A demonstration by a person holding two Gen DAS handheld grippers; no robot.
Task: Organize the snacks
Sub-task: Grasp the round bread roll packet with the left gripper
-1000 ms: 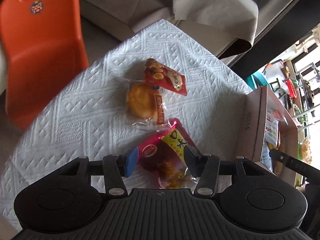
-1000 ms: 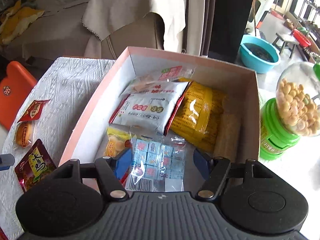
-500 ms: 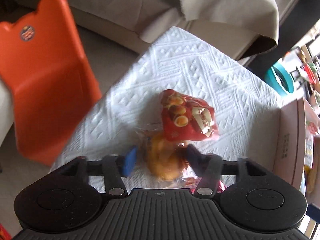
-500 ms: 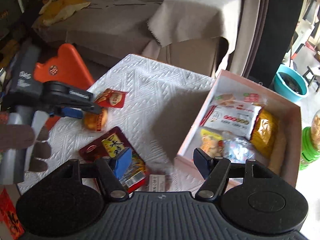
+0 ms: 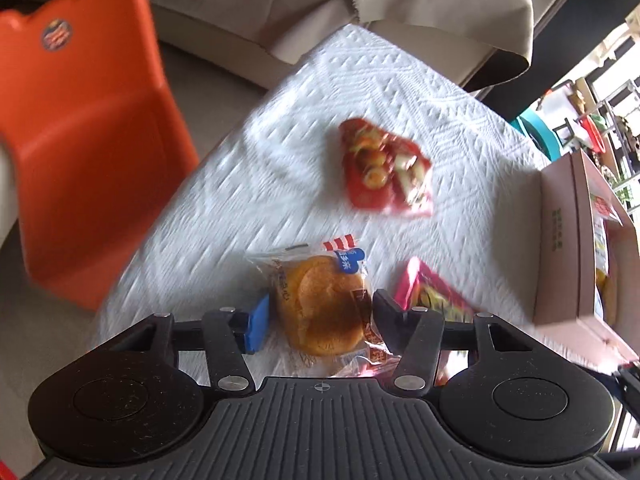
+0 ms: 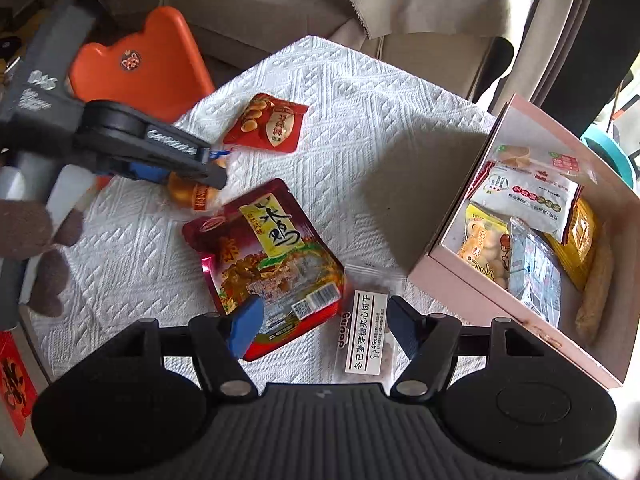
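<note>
My left gripper [image 5: 318,316] is shut on a wrapped golden cake [image 5: 322,310] and holds it just above the white cloth; the cake also shows in the right wrist view [image 6: 192,194]. A red snack pouch [image 5: 386,172] lies beyond it. My right gripper [image 6: 322,322] is open above a large red pouch [image 6: 268,260] and a clear biscuit packet with a white label [image 6: 366,334]. The pink box [image 6: 456,256] on the right holds several snack packs.
An orange plastic chair [image 5: 80,128] stands off the table's left edge. A grey sofa with a draped cloth [image 5: 420,8] lies behind the table. A teal basin [image 6: 612,152] sits on the floor past the box.
My left gripper has closed on the wrapped cake and lifted it slightly. My right gripper has swung left out of the box to hover over the large red pouch and biscuit packet.
</note>
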